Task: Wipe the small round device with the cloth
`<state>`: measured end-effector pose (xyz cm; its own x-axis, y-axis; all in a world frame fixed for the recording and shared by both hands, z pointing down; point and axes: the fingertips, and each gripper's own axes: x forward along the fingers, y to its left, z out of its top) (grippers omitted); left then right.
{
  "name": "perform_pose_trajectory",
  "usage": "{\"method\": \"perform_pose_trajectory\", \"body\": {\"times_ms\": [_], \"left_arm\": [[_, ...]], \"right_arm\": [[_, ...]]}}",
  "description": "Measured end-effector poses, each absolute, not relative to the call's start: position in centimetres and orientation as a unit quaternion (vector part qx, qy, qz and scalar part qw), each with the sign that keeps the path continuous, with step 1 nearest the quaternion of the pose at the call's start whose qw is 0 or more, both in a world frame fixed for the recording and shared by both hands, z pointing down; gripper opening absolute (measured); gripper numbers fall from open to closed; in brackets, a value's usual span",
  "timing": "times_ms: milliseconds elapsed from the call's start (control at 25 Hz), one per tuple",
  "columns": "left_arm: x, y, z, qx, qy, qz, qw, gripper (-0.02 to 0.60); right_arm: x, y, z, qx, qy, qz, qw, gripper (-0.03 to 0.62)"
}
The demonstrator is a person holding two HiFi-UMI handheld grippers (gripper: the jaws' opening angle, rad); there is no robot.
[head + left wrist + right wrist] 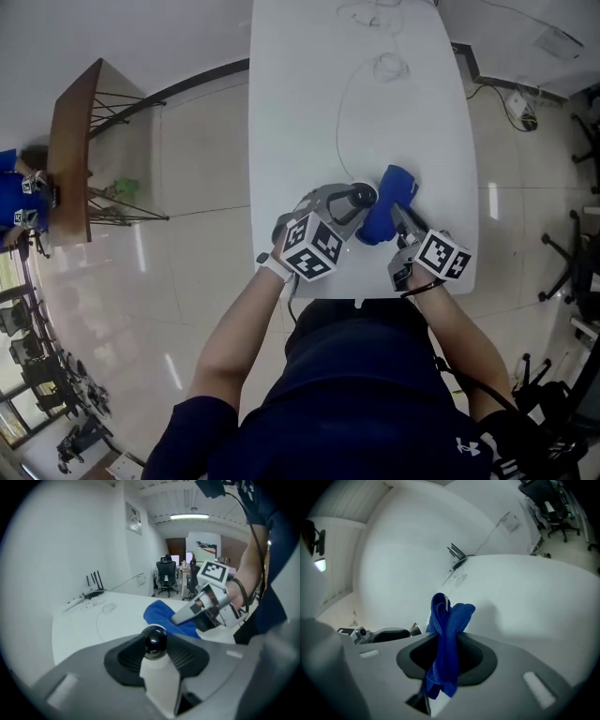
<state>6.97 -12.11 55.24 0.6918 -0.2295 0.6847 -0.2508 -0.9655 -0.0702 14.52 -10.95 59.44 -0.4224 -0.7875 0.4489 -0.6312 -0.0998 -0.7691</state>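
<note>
- Two hand-held grippers meet over the near end of the white table (309,112), close in front of the person (356,403) who holds them.
- At far left, off the table, a wooden side table (73,141) stands on the glossy floor (187,234).
- The left gripper (352,208) points up and to the right in the head view. Its jaws stand narrow, closed on the small round device (155,641), with a pad pressing on each side.
- The device is a glossy black ball on a white body, upright between the jaw tips in the left gripper view.
- A thin cable (339,122) curves across the table top from the far end toward the device.
- Just right of the device is the blue cloth (389,195), bunched into folds. No view shows whether it touches the device.
- The right gripper (397,217) has its jaws nearly together, pinching the cloth. In the right gripper view the folds rise past the tips and a tail hangs down behind the pads.
- The right gripper sits just beside the left one, near the table's front edge.
</note>
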Motion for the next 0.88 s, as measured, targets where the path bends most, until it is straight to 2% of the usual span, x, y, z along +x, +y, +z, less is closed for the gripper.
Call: {"method": "perform_pose_trajectory", "body": {"times_ms": [280, 480, 600, 760, 880], "left_arm": [[7.0, -11.9, 55.7, 0.921, -0.136, 0.363, 0.030, 0.141], [6.7, -12.0, 55.7, 0.920, -0.141, 0.365, 0.031, 0.139], [6.3, -13.1, 54.9, 0.920, -0.161, 0.356, 0.032, 0.121], [6.6, -14.4, 54.8, 0.925, -0.166, 0.327, 0.099, 0.114], [6.7, -14.6, 54.5, 0.924, -0.154, 0.315, 0.152, 0.117]], "right_arm": [[14.0, -9.8, 64.9, -0.550, 0.586, -0.591, 0.074, 0.112], [14.5, -9.6, 62.3, -0.565, 0.608, -0.557, 0.039, 0.112], [15.2, -10.3, 57.5, -0.588, 0.698, -0.408, -0.033, 0.112], [13.9, -10.4, 52.4, -0.569, 0.796, -0.122, -0.166, 0.112], [10.7, -9.4, 50.5, -0.497, 0.832, 0.040, -0.243, 0.112]]}}
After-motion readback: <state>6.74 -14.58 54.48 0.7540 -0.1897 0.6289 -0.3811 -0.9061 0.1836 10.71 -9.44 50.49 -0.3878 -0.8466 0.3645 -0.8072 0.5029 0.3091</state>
